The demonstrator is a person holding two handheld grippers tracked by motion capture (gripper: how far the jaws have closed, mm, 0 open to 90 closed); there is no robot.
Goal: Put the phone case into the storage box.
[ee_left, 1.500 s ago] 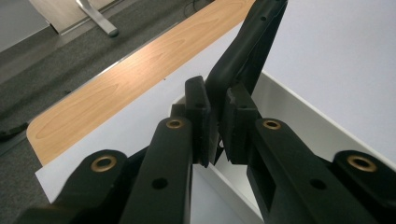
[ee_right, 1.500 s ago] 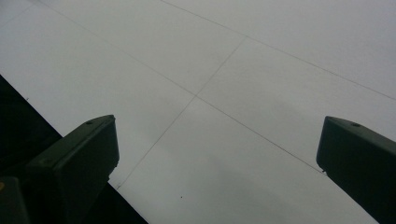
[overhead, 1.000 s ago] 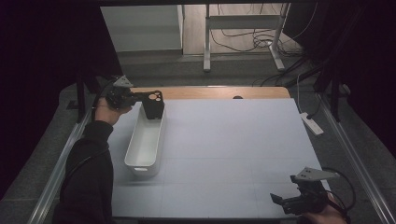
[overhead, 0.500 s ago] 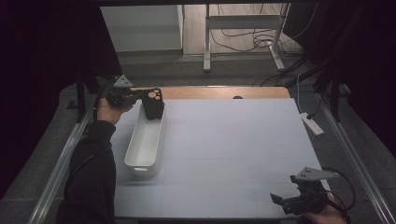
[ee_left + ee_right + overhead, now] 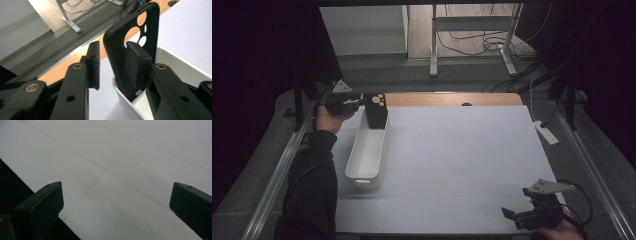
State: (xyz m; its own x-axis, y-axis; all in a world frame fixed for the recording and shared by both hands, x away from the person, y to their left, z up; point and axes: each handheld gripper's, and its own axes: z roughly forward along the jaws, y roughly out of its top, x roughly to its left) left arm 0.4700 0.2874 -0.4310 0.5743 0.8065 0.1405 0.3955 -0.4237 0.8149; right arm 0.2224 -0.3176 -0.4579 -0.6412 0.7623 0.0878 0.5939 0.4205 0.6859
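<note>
A black phone case (image 5: 376,111) (image 5: 132,37) with round camera holes stands upright at the far end of a white oblong bin (image 5: 358,176) (image 5: 175,60). My left gripper (image 5: 371,101) (image 5: 115,63) reaches in from the left with the case between its jaws. The jaws have just been opening. The left pad (image 5: 94,65) stands clear of the case, and the right pad (image 5: 137,62) lies close against its inner face. My right gripper (image 5: 511,215) (image 5: 116,200) hovers low over the white table near its front right corner, open, with nothing between its jaws.
The white table top (image 5: 462,150) spreads between the bin and the right gripper. A wooden strip (image 5: 447,99) runs along its far edge. Metal rails (image 5: 277,175) flank both sides. A white power strip (image 5: 546,132) lies past the right edge.
The left gripper's jaws have parted a little around the case, which stays upright in the bin. Both hands have kept their places.
</note>
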